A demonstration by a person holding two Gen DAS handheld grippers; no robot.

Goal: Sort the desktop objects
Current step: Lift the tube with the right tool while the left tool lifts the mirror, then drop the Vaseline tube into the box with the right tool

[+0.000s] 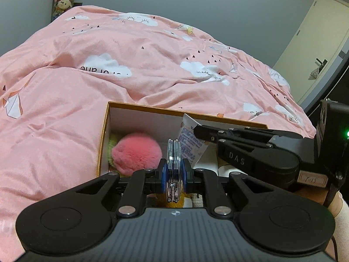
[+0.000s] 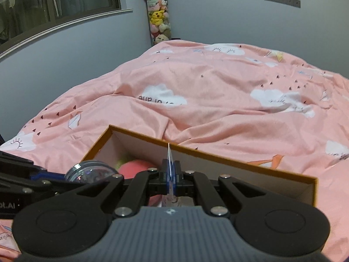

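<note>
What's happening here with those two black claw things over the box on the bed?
A person is sorting small things into an orange-edged box on a pink bedspread. The left gripper clamps a round, shiny, clear disc-shaped case; the right gripper pinches a thin printed packet. Both hover above the box, where a pink pom-pom already lies.

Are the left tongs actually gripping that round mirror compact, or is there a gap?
Touching. In the left wrist view, the left tongs have both blue pads pressed flat against the faces of the round compact, held edge-on over the box.
</note>
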